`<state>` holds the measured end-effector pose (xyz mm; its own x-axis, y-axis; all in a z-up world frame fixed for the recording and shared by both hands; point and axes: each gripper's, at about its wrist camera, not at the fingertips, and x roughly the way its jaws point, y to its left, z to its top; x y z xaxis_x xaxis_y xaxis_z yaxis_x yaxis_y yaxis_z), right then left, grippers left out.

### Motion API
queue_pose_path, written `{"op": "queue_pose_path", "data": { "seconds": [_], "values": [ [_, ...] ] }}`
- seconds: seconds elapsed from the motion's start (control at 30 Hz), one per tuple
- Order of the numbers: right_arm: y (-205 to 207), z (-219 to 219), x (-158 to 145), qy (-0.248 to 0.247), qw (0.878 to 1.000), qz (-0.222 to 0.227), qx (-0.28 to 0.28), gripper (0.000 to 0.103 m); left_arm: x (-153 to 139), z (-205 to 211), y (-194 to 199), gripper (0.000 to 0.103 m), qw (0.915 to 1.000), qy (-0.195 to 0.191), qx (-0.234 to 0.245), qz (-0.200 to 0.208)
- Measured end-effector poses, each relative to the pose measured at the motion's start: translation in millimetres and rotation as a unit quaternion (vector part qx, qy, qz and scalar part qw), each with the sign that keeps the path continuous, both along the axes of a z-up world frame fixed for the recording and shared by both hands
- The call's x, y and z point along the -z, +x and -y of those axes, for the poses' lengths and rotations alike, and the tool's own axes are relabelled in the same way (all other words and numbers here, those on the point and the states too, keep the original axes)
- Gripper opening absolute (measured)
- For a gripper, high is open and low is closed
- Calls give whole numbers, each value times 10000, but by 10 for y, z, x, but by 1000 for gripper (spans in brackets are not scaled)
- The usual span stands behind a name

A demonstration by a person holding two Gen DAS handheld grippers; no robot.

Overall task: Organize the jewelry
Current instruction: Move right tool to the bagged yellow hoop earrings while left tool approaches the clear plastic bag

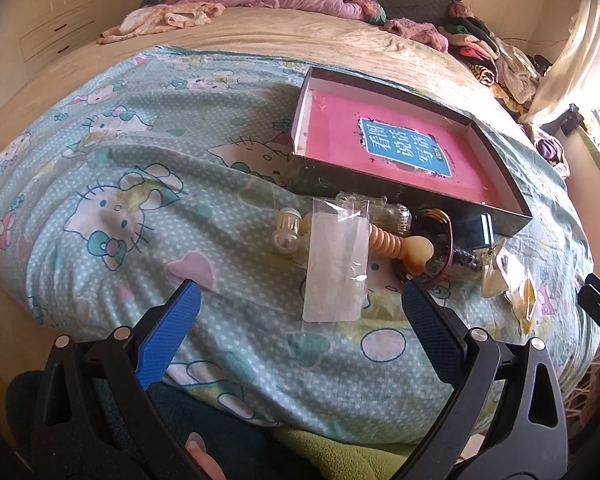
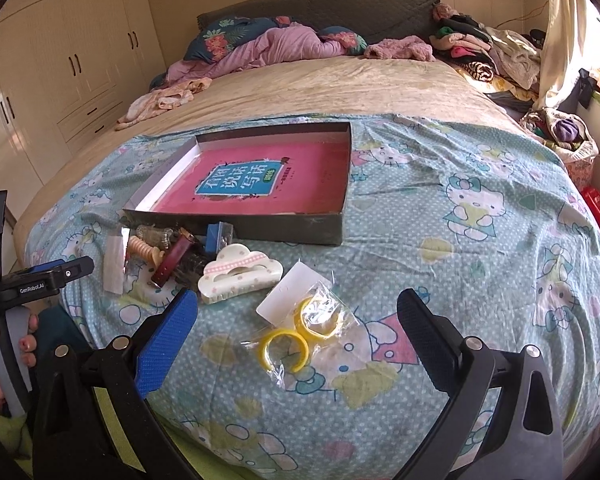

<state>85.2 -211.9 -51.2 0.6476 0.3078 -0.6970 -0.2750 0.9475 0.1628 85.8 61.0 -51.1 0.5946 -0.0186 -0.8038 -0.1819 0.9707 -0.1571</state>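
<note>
On the bed — a shallow box (image 2: 260,216) holding only a pink book (image 2: 256,184).
Jewelry pile (image 2: 172,256) lies beside it; left gripper (image 1: 300,304) and right gripper (image 2: 296,312) hover wide apart, empty — yellow hoops (image 2: 300,332) below the right.

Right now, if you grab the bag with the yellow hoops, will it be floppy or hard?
Probably both. The clear bag is crinkled thin film, so it should flop and may slip between the pads. The yellow hoops look like rigid plastic and likely light, so pinching on a hoop should hold better. The white card behind them may bend.
</note>
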Motion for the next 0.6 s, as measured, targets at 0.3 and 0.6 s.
{"op": "queue_pose_path", "data": {
  "seconds": [0.3, 0.6],
  "values": [
    [126, -29, 391, 150, 9975, -691, 40, 99, 192, 111, 105, 94, 9995, -76, 260, -170],
    [297, -1, 731, 555, 9909, -1218, 163, 99, 275, 145, 139, 94, 9992, -18, 329, -228]
  ]
}}
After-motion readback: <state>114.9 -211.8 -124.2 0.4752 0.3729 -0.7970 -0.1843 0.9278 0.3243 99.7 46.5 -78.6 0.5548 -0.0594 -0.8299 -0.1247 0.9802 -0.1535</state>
